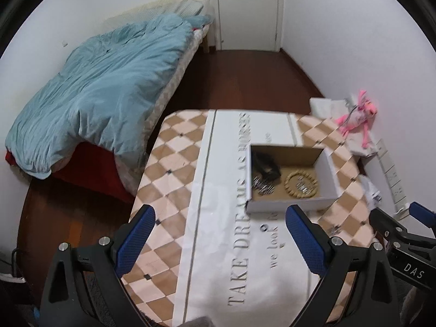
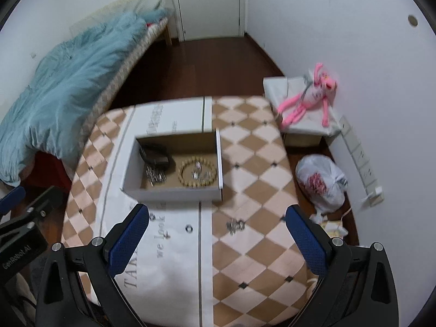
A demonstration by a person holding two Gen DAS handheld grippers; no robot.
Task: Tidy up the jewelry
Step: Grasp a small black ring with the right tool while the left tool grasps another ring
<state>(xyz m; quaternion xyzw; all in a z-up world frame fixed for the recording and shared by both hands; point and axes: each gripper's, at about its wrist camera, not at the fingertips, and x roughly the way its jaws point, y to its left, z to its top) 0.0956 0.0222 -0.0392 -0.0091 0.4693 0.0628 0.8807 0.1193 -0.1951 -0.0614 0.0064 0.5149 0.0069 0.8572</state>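
Legible text, by location:

- White cloth strip (image 1: pixel 239 245) on the table, centre of the left wrist view: large grey capitals "TAKE DREAMS AS HORSES", the last word blurred; beside it, script beginning "we look", remainder hidden.
- Right gripper (image 1: pixel 392 218), lower right of the left wrist view: white "DAS".
- Left gripper (image 2: pixel 19 204), lower left of the right wrist view: "GenRobot.AI".

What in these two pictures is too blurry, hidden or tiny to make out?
- Silver pieces in the box: both views, too small.
- Black item: too dark.
- Loose silver cluster on the table: right view, blurred.
- White cloth lettering: partly covered by the box, left view.
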